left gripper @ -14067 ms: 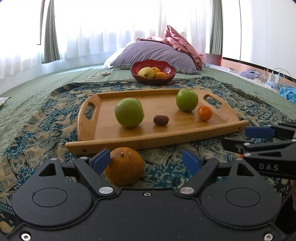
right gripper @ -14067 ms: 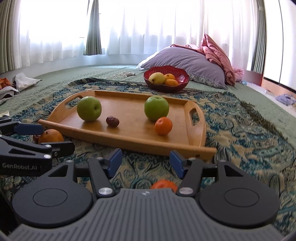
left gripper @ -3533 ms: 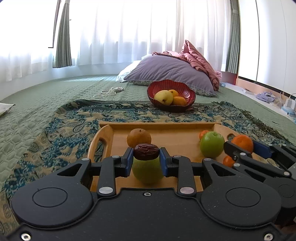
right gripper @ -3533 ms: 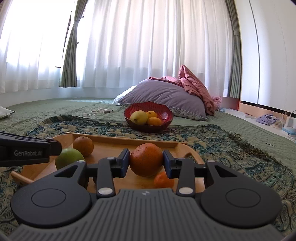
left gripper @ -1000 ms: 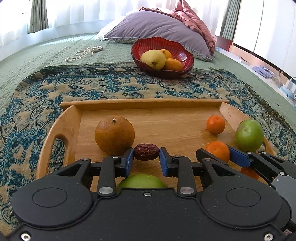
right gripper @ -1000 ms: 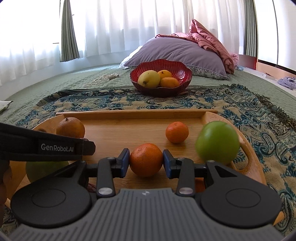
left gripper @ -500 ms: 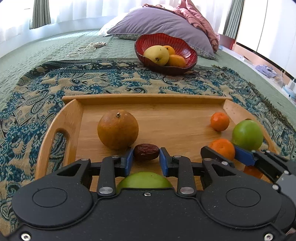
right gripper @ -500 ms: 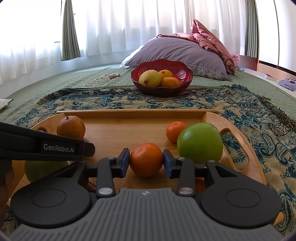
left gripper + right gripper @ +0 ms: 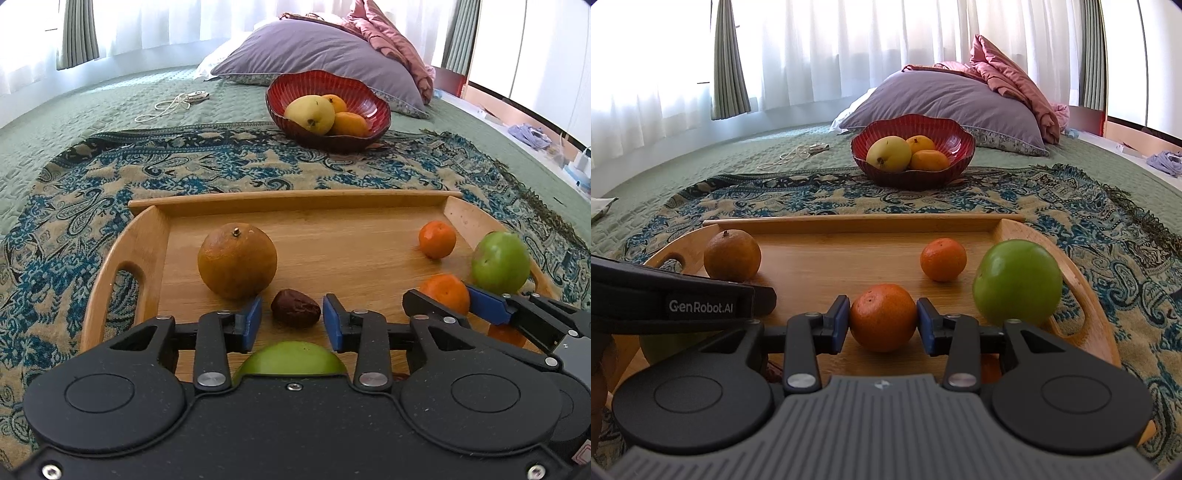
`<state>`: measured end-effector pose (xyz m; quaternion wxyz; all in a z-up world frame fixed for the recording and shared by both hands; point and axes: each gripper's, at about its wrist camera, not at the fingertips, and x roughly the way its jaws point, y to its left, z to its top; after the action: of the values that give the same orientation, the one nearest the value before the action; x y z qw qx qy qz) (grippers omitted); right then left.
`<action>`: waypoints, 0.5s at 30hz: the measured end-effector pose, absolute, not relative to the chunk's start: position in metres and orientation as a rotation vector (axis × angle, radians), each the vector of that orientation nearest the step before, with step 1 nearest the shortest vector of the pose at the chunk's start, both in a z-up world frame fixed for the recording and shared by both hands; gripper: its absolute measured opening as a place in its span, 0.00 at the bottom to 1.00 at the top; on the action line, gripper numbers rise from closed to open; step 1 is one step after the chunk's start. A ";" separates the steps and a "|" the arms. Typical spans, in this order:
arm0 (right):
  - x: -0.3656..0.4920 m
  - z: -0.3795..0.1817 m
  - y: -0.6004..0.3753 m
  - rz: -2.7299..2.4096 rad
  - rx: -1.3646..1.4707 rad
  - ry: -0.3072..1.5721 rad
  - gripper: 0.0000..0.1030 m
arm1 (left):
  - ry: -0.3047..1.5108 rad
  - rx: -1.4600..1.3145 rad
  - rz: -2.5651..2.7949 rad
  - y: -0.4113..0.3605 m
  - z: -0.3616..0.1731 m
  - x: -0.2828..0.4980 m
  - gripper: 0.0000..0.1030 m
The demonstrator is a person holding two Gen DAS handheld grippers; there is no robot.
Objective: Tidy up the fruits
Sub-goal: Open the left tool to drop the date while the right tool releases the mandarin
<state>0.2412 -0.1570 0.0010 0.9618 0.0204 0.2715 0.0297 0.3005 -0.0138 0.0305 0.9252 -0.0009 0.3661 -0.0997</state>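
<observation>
A wooden tray (image 9: 303,201) lies on a patterned cloth. In the left wrist view my left gripper (image 9: 292,320) is open, its pads apart on either side of a brown date (image 9: 295,307) that rests on the tray. A dull orange (image 9: 237,261) sits just behind it and a green apple (image 9: 290,358) shows under the gripper. My right gripper (image 9: 882,321) is shut on an orange (image 9: 882,316), low over the tray. A small tangerine (image 9: 943,259) and a second green apple (image 9: 1017,282) sit to the right.
A red bowl (image 9: 912,138) with a yellow pear and two oranges stands behind the tray. A purple pillow (image 9: 945,99) with a pink blanket lies behind it. A white cord (image 9: 173,105) lies on the green bedspread at left. Another orange fruit (image 9: 506,334) shows under the right gripper.
My left gripper's pads have spread apart and let go of the date, which now lies on the tray. The right gripper still holds its orange, slightly lower.
</observation>
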 end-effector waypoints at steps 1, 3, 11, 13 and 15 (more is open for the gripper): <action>0.241 0.001 -0.158 0.060 0.044 0.551 0.46 | 0.750 -0.003 -0.204 -0.013 0.031 0.300 0.37; 0.240 0.002 -0.159 0.057 0.048 0.550 0.49 | 0.746 -0.002 -0.202 -0.013 0.033 0.299 0.41; 0.232 0.012 -0.162 0.062 0.042 0.518 0.55 | 0.712 -0.013 -0.185 -0.007 0.045 0.287 0.53; 0.229 0.015 -0.163 0.064 0.040 0.507 0.59 | 0.699 -0.012 -0.180 -0.005 0.049 0.284 0.58; 0.226 0.018 -0.164 0.066 0.041 0.497 0.59 | 0.682 -0.010 -0.177 -0.003 0.053 0.278 0.65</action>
<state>0.2258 -0.1644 0.0184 0.9685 0.0205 0.2461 0.0328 0.2785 -0.0032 0.0531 0.9386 -0.0050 0.3340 -0.0865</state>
